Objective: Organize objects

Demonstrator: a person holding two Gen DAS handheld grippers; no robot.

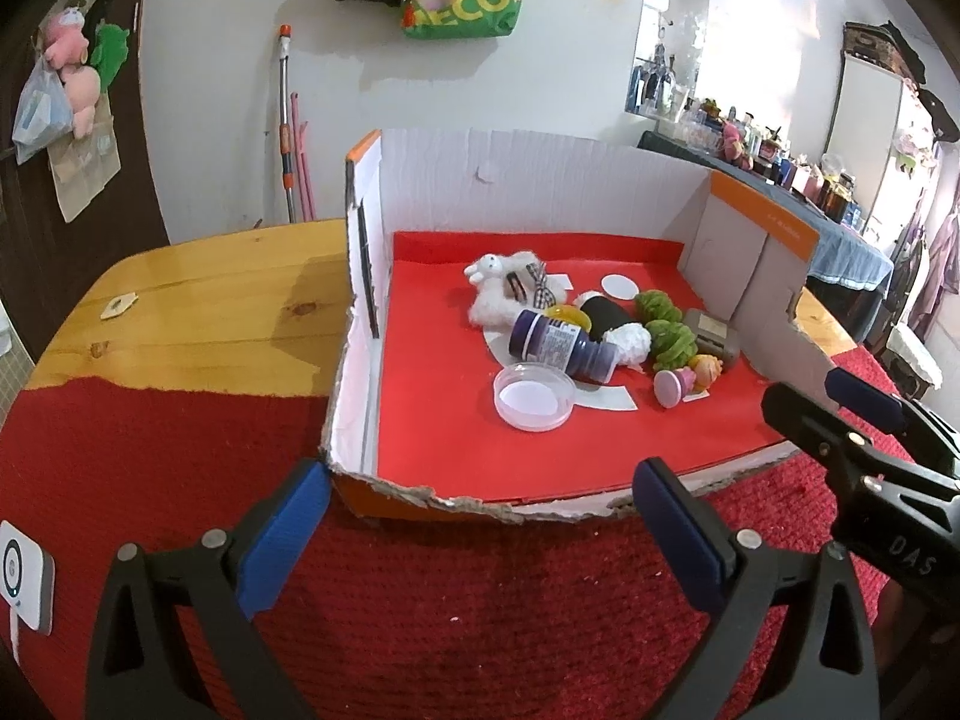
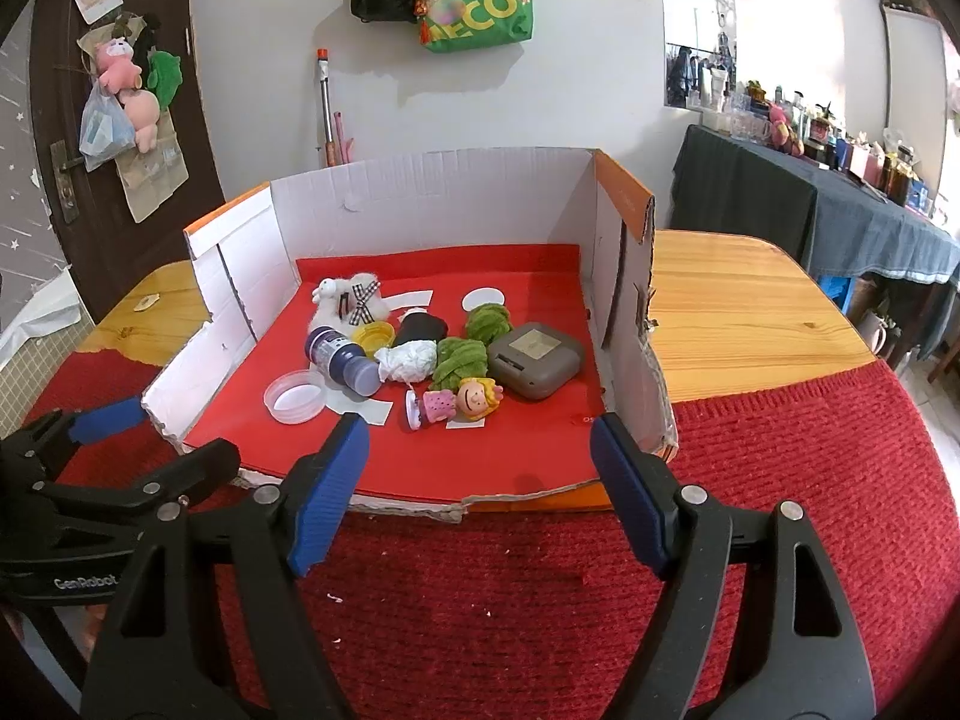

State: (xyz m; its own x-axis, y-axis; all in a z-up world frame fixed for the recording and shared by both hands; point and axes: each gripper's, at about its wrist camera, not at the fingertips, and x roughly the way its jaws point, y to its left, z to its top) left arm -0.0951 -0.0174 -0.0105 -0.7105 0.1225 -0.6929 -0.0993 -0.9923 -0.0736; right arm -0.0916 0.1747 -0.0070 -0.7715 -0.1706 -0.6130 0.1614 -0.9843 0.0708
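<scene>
Crowded pile in the box [image 2: 432, 216], both grippers empty.
Left hand-held gripper [image 1: 480, 516] and right hand-held gripper [image 2: 480, 468] gape before it on the counter [image 2: 750, 300]; a careless grab could roll the bottle [image 2: 342, 360] or drag neighbours.

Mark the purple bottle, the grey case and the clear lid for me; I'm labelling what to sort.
purple bottle [image 2: 336, 354], right wrist view, on its labelled body.
grey case [image 2: 536, 360], right wrist view, on its top face.
clear lid [image 2: 295, 397], right wrist view, on its white centre.
</scene>
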